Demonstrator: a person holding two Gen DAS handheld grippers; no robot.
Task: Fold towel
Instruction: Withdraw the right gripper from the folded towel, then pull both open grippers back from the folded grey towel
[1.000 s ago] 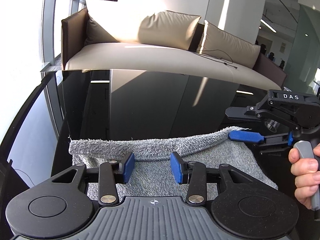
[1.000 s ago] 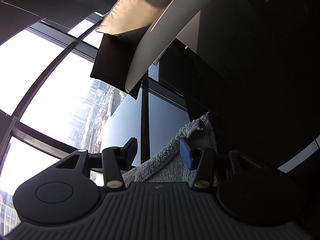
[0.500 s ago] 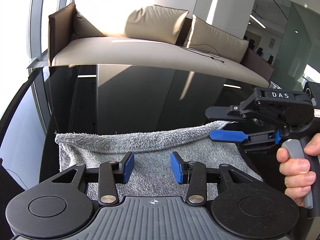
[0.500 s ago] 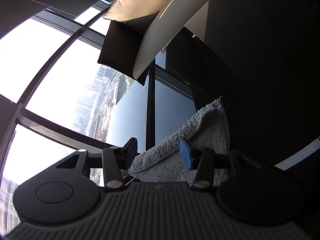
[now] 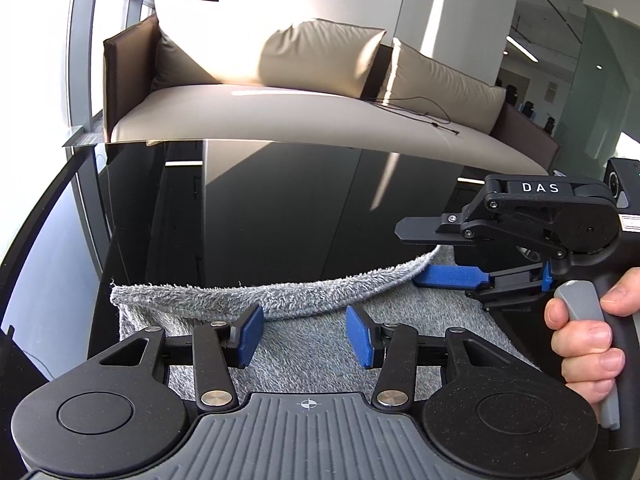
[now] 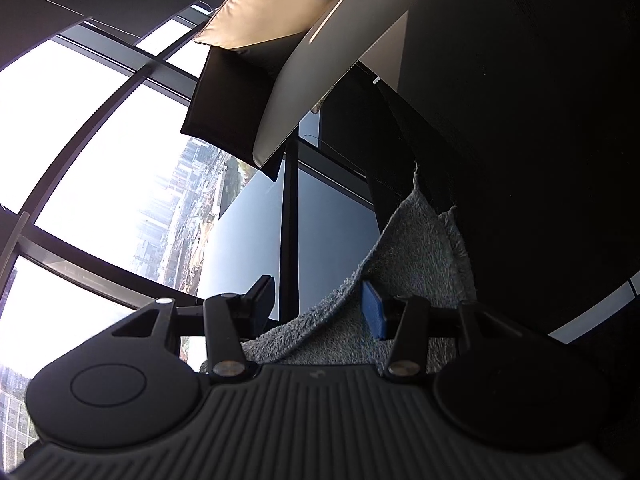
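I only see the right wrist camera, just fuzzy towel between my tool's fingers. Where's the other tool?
Observer: The left tool hangs open over the grey towel, just short of its folded far edge.
Operator: Is my tool biting the towel?
Observer: No. In the left wrist view the right tool is open, and the towel's raised right corner passes between its fingers.
Operator: Anything on that sofa?
Observer: A thin black cable lies on the sofa seat.
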